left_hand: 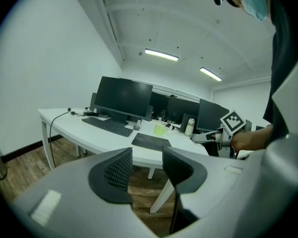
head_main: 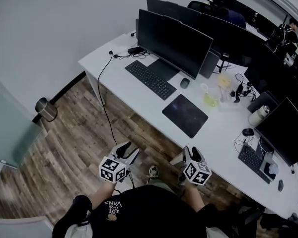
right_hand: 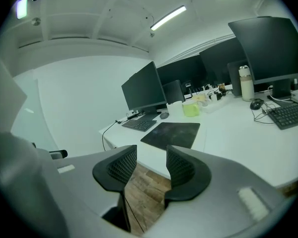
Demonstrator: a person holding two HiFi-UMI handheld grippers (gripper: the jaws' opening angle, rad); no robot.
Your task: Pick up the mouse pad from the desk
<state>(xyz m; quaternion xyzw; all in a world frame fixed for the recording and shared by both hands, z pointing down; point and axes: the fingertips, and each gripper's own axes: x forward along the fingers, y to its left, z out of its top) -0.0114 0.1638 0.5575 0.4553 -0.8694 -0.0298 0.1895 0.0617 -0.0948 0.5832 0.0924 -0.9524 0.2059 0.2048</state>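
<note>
I hold both tools low in front of me over the wooden floor (head_main: 79, 148), short of the tabletop's (head_main: 139, 100) near edge.

My left hand-held gripper (head_main: 129, 148) has its jaws apart by a moderate gap. Its ribbed black pads (left_hand: 120, 168) are bare, and nothing stands between them. Through the gap I see only floorboards and a white table leg (left_hand: 165, 200).

My right hand-held gripper (head_main: 185, 155) is open as well. Its pads (right_hand: 121, 165) press on nothing, and only floor shows in the space between them. Neither tool touches the tabletop or anything on it.

The mouse pad (head_main: 185, 115) is dark and rectangular. It lies flat on the white tabletop close to the front edge, straight ahead of my right hand-held gripper and well apart from both tools. In the right gripper view it sits just past the jaw tips; in the left gripper view it lies farther off and to the right.

Past the pad's far corner sits a small dark mouse (head_main: 185, 83), with a black keyboard (head_main: 150, 79) to its left. A wide dark monitor (head_main: 175, 42) stands behind them. To the right of the pad, a little farther back, is a pale green cup (head_main: 211, 99), and beyond that a light-coloured bottle (head_main: 259, 116).

A black cable (head_main: 105, 98) drops from the tabletop's left end to the floor. A metal bin (head_main: 46, 109) stands by the wall at the far left.
</note>
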